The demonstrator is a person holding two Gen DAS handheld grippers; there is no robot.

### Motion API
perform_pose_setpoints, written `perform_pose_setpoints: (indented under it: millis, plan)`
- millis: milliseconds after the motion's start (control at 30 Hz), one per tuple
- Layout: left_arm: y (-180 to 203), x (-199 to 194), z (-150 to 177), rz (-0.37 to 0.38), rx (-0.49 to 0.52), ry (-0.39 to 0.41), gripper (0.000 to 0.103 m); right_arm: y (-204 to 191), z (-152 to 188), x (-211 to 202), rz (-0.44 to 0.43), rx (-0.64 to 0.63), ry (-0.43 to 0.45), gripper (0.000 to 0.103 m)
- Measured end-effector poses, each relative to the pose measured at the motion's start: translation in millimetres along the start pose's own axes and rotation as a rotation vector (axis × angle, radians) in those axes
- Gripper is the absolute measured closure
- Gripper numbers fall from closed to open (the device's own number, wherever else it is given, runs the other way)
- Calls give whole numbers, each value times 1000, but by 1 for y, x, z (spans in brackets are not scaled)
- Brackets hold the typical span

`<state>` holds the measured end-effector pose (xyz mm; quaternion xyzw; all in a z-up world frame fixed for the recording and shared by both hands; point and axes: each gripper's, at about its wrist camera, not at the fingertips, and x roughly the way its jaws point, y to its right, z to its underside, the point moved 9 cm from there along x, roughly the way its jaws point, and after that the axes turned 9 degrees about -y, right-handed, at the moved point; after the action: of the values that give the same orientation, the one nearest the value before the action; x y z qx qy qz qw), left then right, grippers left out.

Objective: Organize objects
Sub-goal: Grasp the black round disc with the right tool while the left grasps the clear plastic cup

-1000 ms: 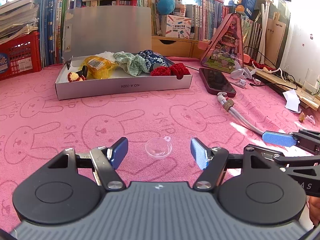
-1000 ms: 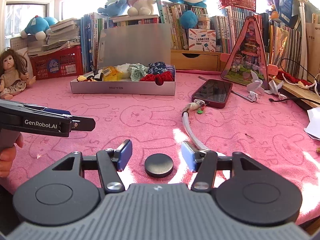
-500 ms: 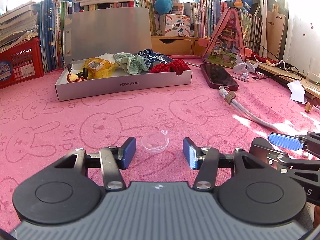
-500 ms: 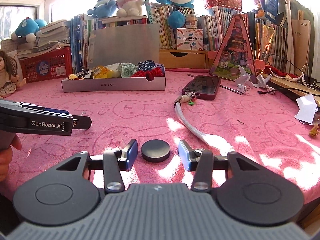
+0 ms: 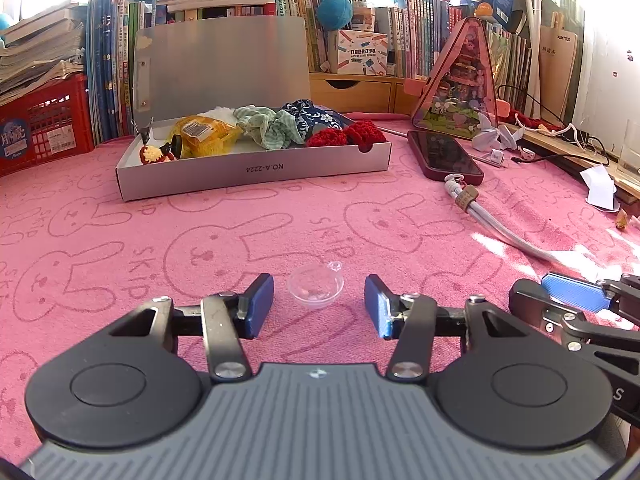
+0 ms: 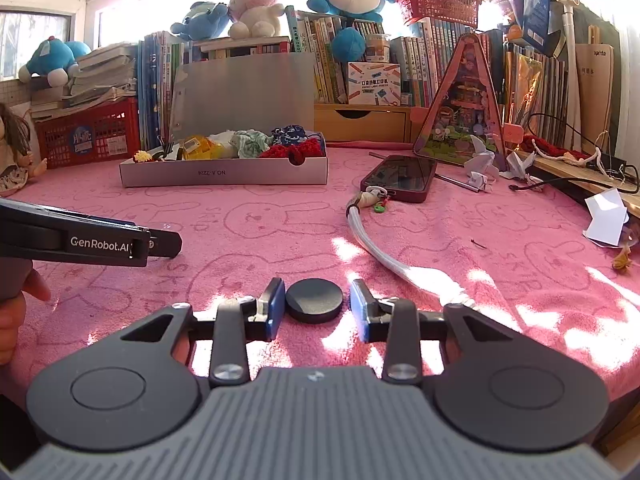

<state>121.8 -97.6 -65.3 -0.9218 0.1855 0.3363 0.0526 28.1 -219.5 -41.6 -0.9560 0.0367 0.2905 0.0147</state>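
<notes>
Behind the pink bunny-print cloth (image 5: 280, 216), books (image 6: 332, 60) line the wall.

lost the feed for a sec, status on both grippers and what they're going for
Left gripper closing around clear dome, fingers not touching. Right gripper closing on black disc, gaps remain. Nothing in the way; open box ahead.

Two wrist fisheyes, low over the pink cloth (image 5: 280, 216), facing the far bookshelf.

The left view looks along its own fingers from close above the cloth; the right view does likewise from further right. Both share the open white box (image 5: 256, 168) (image 6: 224, 174), the phone (image 5: 444, 156) (image 6: 404, 176) and the books behind.
</notes>
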Motion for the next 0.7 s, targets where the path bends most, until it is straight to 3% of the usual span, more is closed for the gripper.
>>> perform_pose_setpoints:
  millis: [233,700]
  plan:
    - [-6,-1,-1,-24,-13,2,71,2,-3,-2,-19,27,1,68]
    - [-11,-5,-8,-41,-30,-14,71,-18,-17,-1,-64,-29,-8,68]
